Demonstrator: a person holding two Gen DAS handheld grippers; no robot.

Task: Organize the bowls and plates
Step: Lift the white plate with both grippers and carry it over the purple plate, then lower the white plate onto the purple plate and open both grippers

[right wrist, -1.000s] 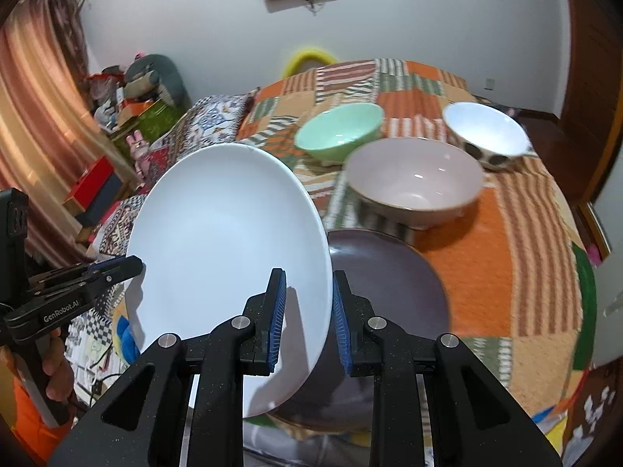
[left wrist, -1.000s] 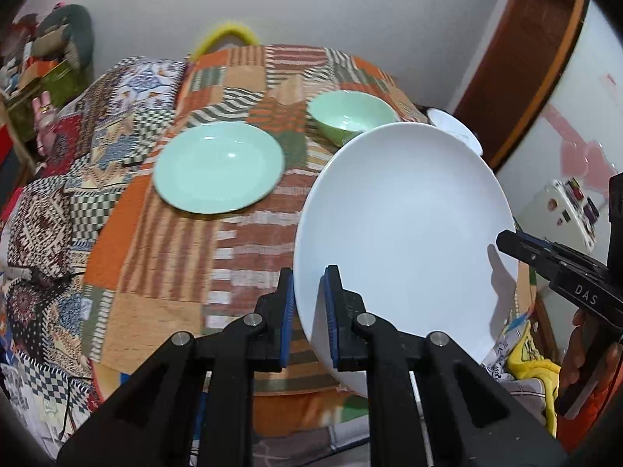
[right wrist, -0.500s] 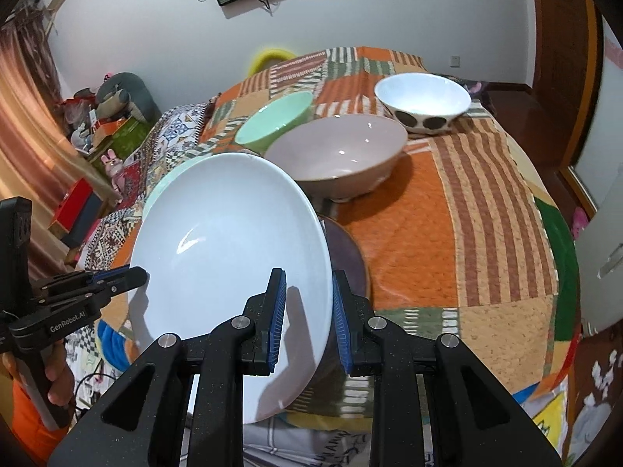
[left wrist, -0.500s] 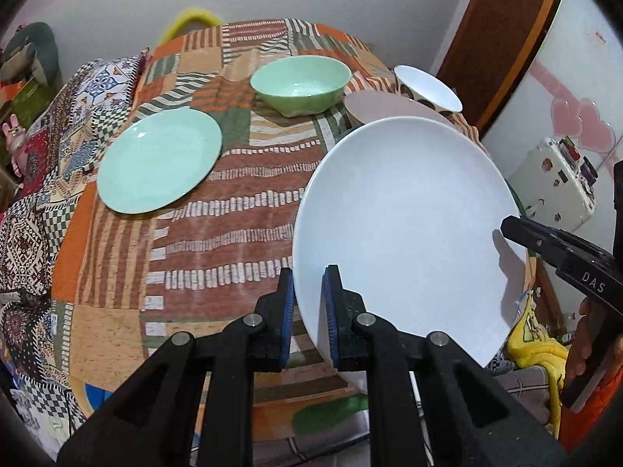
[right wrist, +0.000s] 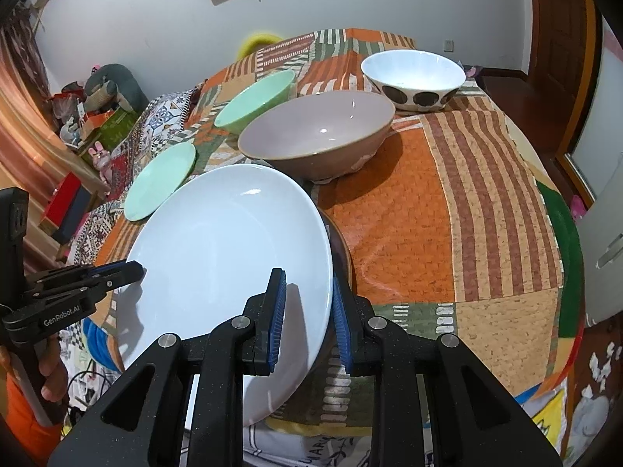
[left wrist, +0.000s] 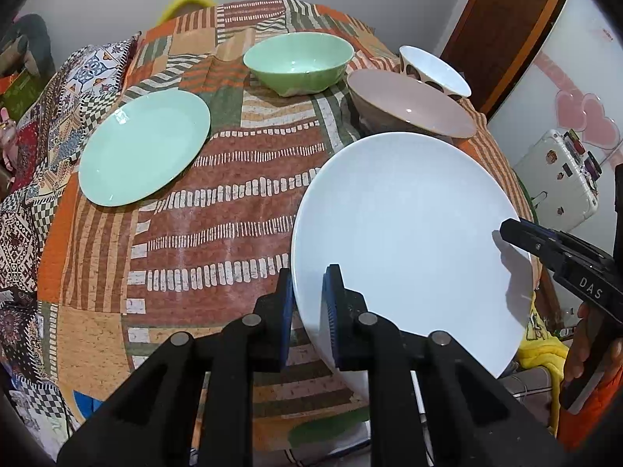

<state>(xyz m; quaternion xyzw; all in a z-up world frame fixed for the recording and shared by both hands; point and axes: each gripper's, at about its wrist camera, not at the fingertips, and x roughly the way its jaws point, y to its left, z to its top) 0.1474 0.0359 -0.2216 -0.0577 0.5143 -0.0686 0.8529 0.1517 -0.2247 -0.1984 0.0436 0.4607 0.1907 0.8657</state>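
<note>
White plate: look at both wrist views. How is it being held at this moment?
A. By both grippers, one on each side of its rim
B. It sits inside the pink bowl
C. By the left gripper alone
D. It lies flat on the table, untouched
A. The left gripper pinches one edge of the white plate and the right gripper pinches the opposite edge, holding it tilted above the patchwork tablecloth.

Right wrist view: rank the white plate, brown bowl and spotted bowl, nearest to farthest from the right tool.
1. White plate, clamped in the right tool, to its left.
2. Brown bowl, ahead, mid-table.
3. Spotted bowl, far right.
</note>
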